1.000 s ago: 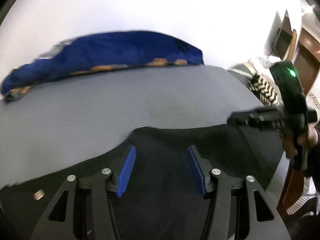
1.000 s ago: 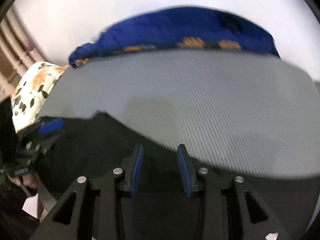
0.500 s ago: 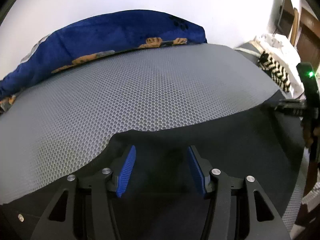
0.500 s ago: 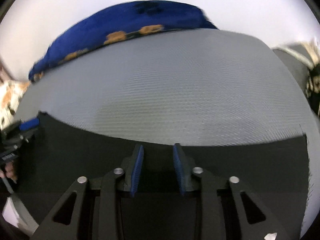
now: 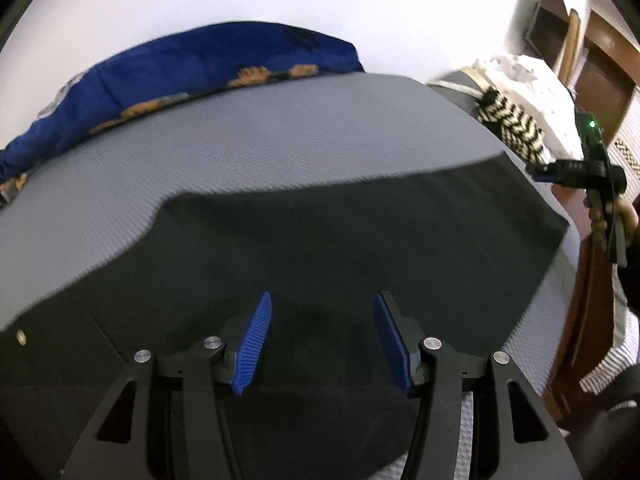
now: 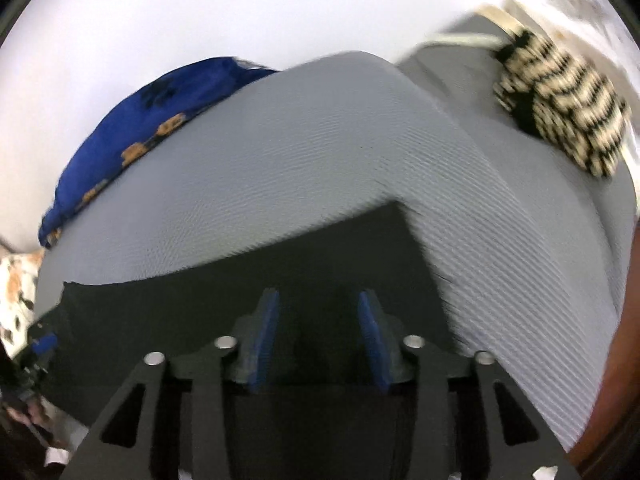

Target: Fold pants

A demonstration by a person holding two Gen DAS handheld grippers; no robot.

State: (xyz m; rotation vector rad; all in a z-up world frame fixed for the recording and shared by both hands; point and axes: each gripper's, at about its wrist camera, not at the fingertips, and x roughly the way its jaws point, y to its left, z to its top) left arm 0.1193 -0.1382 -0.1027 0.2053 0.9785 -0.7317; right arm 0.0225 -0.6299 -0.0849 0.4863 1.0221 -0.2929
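One pair of black pants (image 5: 340, 248), plain and matte, spread flat over a grey honeycomb-textured mat (image 5: 260, 148). Its far edge runs nearly straight from a rounded step at the left to a square corner at the right, close to the mat's right border. A single small metal stud shows near the garment's left margin. Surface smooth, no visible creases; some motion blur along the edges.

Left gripper (image 5: 323, 332): angled steeply down over the near part of the pants, blue ribbed pads standing well apart with only flat cloth below the gap, nothing pinched.

Right gripper (image 6: 318, 338): likewise tilted down over the cloth near its right corner. Its jaws have just been opening; the blue pads are parted and no fold is caught between them. In the left wrist view it appears at the far right beyond the garment's corner, a green light on its body, a hand (image 5: 624, 220) wrapped around its handle.

Surroundings: blue blanket with orange motifs (image 5: 192, 68) heaped along the mat's far side; black-and-cream striped textile (image 6: 560, 108) to the right; white wall behind.
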